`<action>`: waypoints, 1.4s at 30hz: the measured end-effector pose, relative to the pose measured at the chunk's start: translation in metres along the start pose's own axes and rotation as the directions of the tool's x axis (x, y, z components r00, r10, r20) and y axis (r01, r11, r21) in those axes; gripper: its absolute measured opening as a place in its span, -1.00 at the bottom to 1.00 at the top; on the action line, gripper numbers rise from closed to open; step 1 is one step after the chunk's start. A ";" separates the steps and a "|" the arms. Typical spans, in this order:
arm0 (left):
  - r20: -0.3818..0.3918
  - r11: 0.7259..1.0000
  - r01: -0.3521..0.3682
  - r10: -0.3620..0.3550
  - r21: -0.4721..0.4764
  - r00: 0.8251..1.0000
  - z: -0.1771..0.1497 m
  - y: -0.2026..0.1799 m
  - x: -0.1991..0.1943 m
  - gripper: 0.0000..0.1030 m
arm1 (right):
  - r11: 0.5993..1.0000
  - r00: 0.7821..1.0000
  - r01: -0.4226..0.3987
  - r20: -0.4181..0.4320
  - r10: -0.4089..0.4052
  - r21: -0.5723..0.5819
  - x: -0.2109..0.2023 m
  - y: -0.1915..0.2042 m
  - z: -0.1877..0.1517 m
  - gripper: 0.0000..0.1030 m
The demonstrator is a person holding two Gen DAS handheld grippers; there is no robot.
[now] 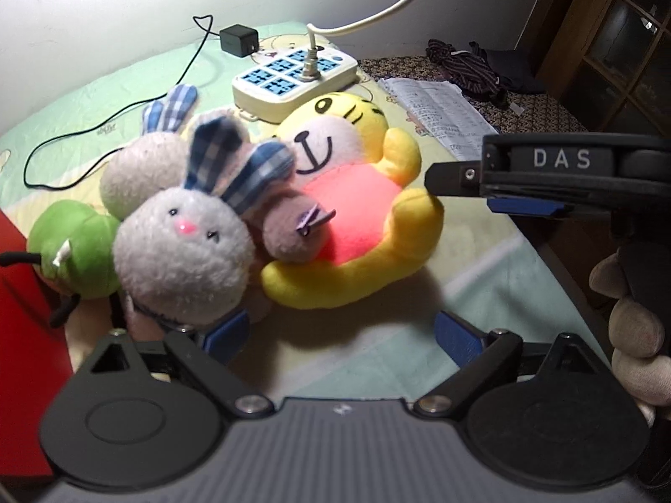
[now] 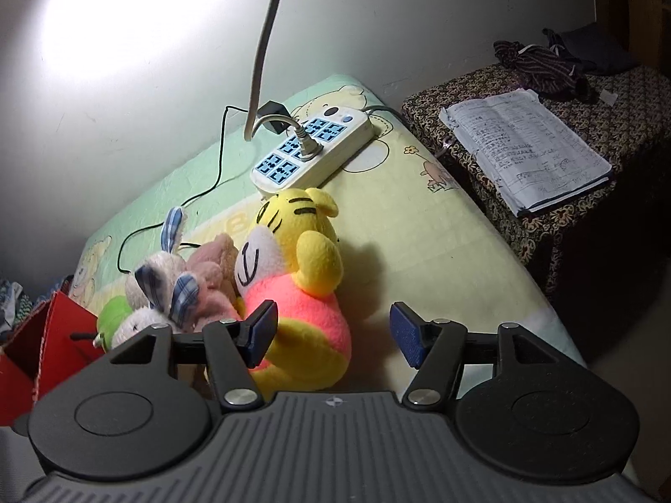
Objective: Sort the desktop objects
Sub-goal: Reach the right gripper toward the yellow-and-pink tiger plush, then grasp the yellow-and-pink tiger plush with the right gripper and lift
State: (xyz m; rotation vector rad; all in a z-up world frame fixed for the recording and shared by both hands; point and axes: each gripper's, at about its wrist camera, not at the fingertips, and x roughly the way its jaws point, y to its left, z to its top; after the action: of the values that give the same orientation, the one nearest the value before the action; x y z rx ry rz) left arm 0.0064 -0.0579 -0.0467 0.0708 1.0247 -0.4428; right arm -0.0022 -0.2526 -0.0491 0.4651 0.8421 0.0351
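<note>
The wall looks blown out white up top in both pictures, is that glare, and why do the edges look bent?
Right wrist view: a lamp's hot spot washes out the wall, and the yellow tiger plush casts a shadow to its right. Left wrist view: similar glare on the wall; the grey rabbit plush looks soft. Both views bend straight edges: fisheye lenses.

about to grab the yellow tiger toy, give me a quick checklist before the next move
1. Right tool open: ok.
2. Left tool open and empty: ok.
3. Yellow tiger toy in view and close to the right tool: ok.
4. Tiger free of neighbours: not ok, a grey rabbit toy leans on it.
5. Power strip and its cord clear of the tiger: ok in the right wrist view.
6. Red box has room: cannot tell.
</note>
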 end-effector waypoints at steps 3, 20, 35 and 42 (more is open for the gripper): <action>-0.005 0.998 0.052 -0.052 -0.029 0.999 0.009 0.003 0.010 0.86 | 0.999 0.999 -0.049 -0.019 0.049 0.000 0.015 -0.003 0.006 0.25; -0.024 0.994 0.102 -0.104 -0.046 0.994 0.028 0.009 0.043 0.96 | 0.926 0.939 -0.277 -0.131 0.317 0.257 0.091 -0.032 0.015 0.07; -0.085 0.971 0.235 -0.237 -0.032 0.968 0.012 0.001 0.028 0.96 | 0.918 0.941 -0.280 -0.111 0.321 0.282 0.046 -0.057 0.003 -0.24; -0.169 0.942 0.325 -0.335 -0.082 0.927 0.004 -0.006 0.049 0.96 | 0.926 0.954 -0.234 -0.112 0.277 0.296 0.006 -0.071 -0.024 -0.24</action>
State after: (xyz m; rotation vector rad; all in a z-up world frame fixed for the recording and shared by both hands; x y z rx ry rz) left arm 0.0284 -0.0804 -0.0850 -0.1132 1.2332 -0.7263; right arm -0.0267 -0.3056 -0.0959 0.8474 0.9358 0.1976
